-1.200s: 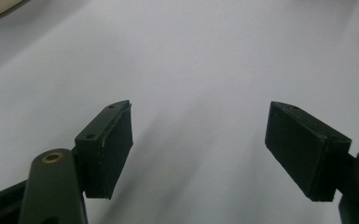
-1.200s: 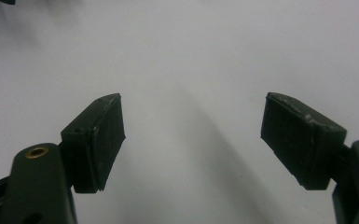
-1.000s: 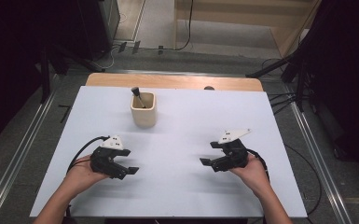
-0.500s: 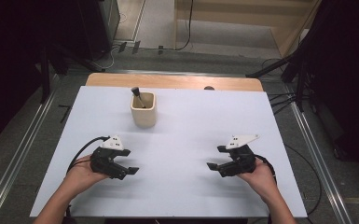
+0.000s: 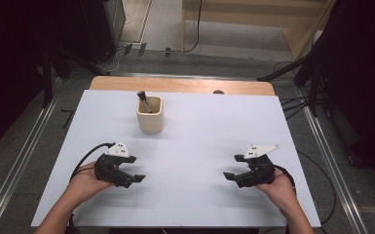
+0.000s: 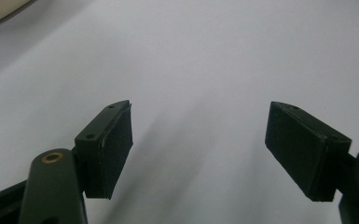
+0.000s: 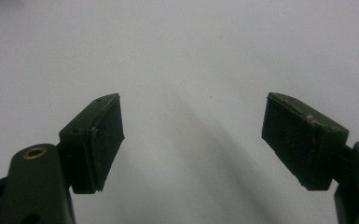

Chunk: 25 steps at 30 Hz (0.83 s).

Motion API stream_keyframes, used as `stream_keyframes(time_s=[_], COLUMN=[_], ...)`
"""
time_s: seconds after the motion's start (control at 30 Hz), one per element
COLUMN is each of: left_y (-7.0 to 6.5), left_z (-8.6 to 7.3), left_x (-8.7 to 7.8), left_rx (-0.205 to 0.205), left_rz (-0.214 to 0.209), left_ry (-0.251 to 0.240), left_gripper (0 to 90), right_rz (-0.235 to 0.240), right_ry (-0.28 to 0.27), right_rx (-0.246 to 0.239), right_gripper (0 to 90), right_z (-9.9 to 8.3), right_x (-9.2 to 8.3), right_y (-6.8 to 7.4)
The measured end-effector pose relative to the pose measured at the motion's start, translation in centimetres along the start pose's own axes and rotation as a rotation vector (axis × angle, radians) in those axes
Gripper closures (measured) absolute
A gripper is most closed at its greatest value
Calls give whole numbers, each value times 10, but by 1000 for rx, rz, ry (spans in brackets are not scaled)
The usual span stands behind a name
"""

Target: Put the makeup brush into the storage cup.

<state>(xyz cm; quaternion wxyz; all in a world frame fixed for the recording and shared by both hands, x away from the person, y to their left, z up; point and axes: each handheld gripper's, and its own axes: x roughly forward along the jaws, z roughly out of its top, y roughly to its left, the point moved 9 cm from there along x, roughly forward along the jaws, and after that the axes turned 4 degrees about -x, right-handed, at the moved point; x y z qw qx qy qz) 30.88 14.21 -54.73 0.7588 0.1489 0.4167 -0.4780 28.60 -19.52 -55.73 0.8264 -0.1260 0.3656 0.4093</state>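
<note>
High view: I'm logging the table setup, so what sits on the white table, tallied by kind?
Beige square cups: 1
Dark-handled tools standing in that cup: 1
Black hand-held grippers, jaws open: 2 (left gripper, right gripper)
Total: 4

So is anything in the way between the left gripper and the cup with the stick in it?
Nothing visible. The left gripper sits open near the table's front edge, and the cup stands farther back, slightly to its right. Between them lies only bare white table. The right gripper is off to the side, well out of that path.
</note>
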Motion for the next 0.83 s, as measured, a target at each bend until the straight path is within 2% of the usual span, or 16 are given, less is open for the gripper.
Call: stream_keyframes(time_s=[0.47,0.83], left_y=[0,0], left_z=[0,0], left_x=[1,1], left_rx=[5,5], left_rz=[9,10], left_ry=[1,1], left_gripper=[237,233], right_rz=[14,14], right_ry=[18,33], right_rx=[-16,-11], right_gripper=[219,213], right_z=[-3,-5], right_x=[2,2], right_y=[2,1])
